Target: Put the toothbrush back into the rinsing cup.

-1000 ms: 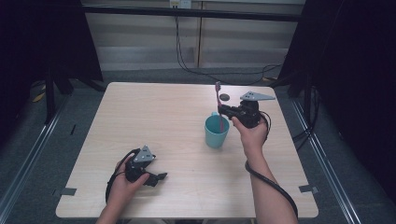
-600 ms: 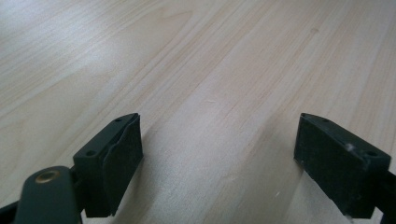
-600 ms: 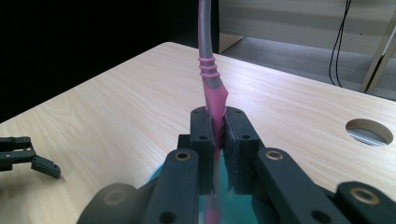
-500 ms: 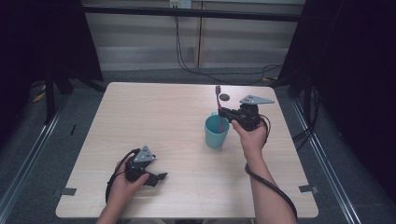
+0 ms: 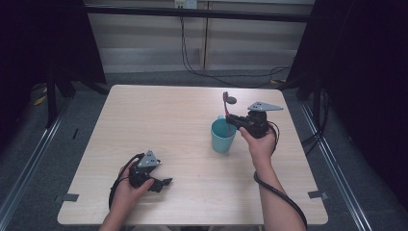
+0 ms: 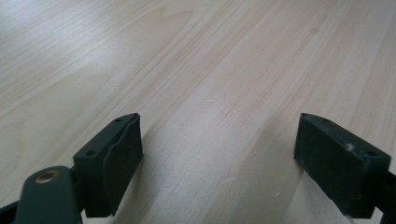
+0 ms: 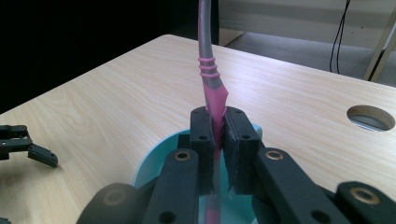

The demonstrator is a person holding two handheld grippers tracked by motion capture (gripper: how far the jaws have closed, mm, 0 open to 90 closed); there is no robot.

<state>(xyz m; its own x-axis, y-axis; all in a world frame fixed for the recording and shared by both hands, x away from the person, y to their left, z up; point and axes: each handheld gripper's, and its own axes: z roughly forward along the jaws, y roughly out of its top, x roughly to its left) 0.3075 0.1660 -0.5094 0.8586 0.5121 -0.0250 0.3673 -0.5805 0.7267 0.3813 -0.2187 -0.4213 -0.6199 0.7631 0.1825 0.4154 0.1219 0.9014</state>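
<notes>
Right claw (image 7: 215, 140): clenched on the pink shaft of a utensil, both jaws pressed flat against it, directly above the cup's mouth.
Utensil (image 5: 225, 107): pink-and-grey handle, long axis close to upright; its grey, rounded upper end stands above the claw in the high view, and its lower end drops past the jaws into the cup. What kind of utensil it is cannot be told.
Cup (image 5: 223, 136): teal, upright on the counter, just beside the right hand (image 5: 260, 144) on its inner side; its rim sits just below the jaws in the right gripper view.
Key relation: the utensil lies along the cup's own vertical axis, so the coming move is probably straight up or straight down, with little sideways travel; which of the two cannot be told.
Left claw (image 6: 219, 168): released, jaws wide apart, nothing between them, low over bare wood.
Nearer hand: the right; the left rests at the near-left part of the counter (image 5: 159, 115), well apart from the cup.
</notes>
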